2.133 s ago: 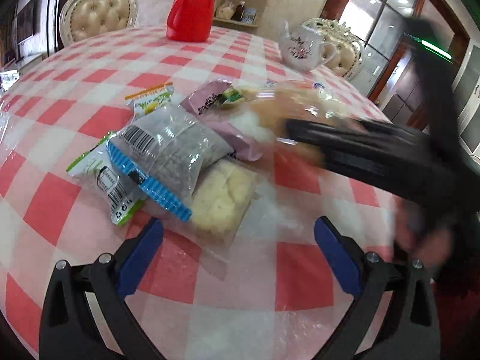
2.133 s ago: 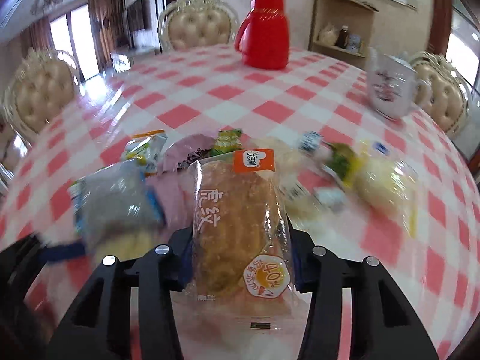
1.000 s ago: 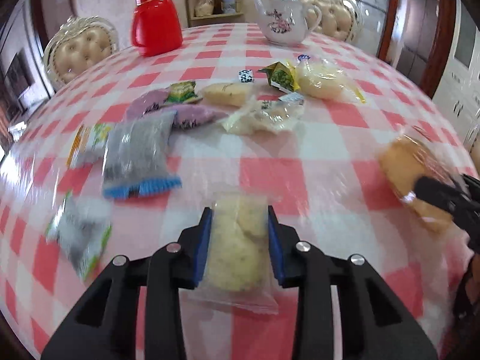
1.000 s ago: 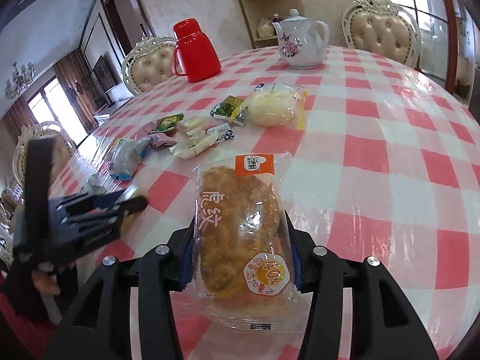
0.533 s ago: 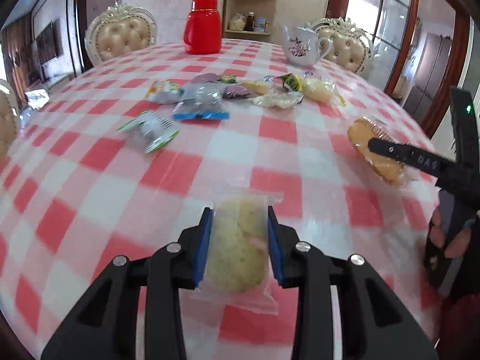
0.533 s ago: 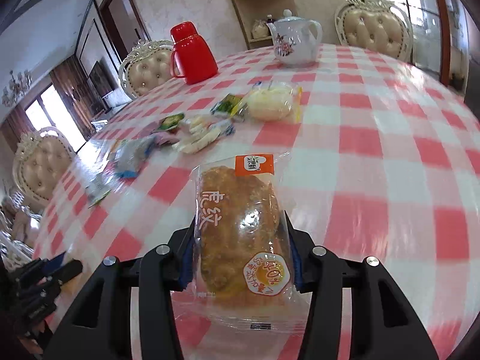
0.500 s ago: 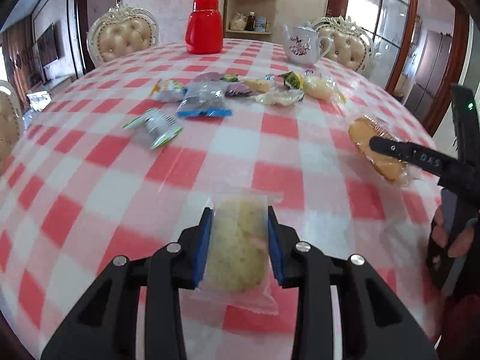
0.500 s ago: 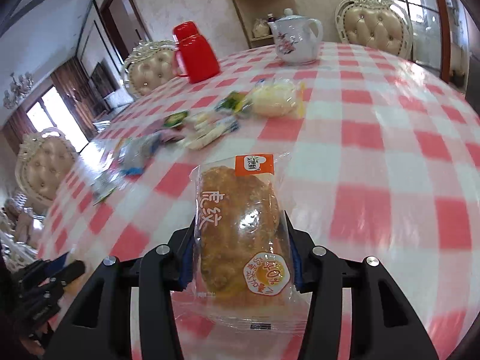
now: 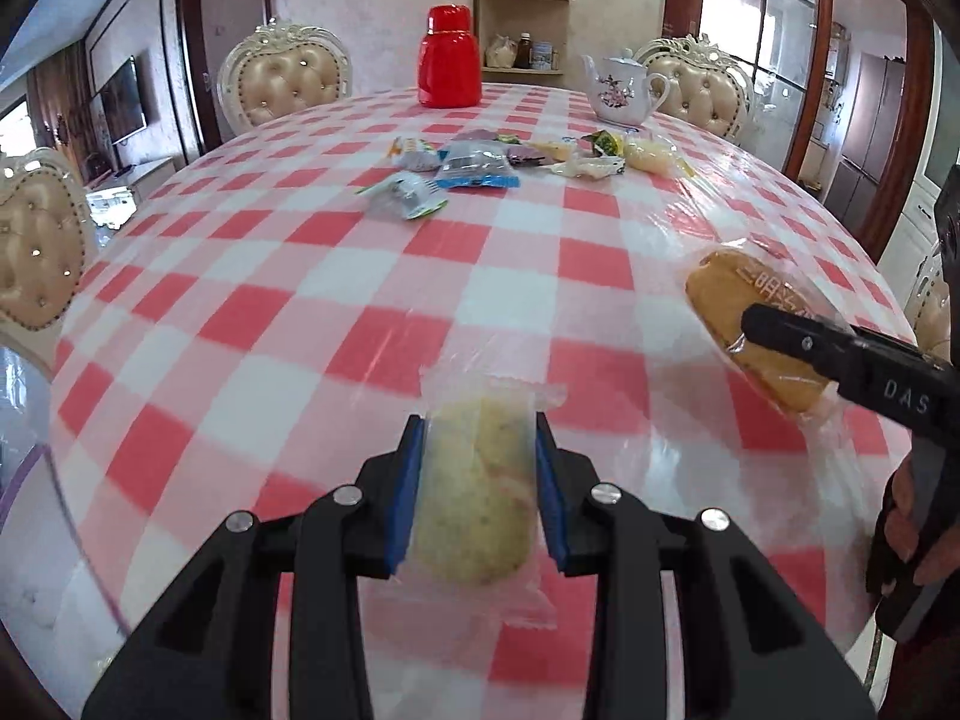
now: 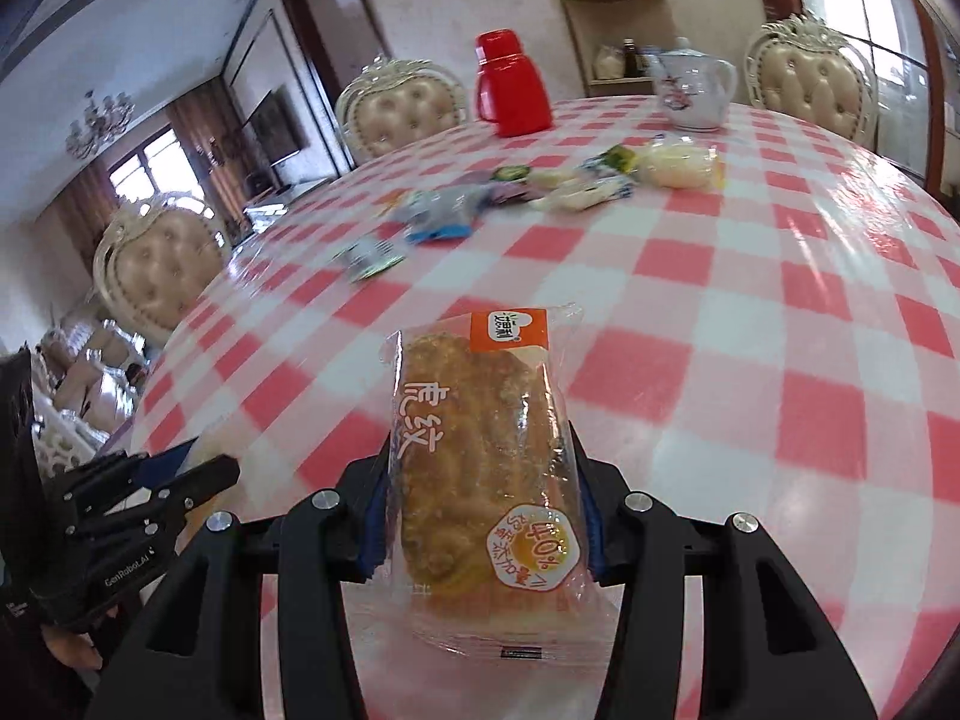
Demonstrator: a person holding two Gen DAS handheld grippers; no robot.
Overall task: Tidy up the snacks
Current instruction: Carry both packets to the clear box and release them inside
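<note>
Gripping wrapped snacks: pale cake (image 9: 474,480), orange-labelled bread (image 10: 486,468).

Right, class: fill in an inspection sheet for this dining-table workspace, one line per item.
Surface: round table under a red-and-white checked cloth.
Job's things: pale biscuit pack; golden pastry pack; loose snack pile mid-table.
Clutter: red flask, floral teapot.
Grippers: left gripper, jaws clamped on the biscuit pack; right gripper, clamped on the pastry pack.
Cables: nothing seen.
Surroundings: padded chairs, wall shelf.
</note>
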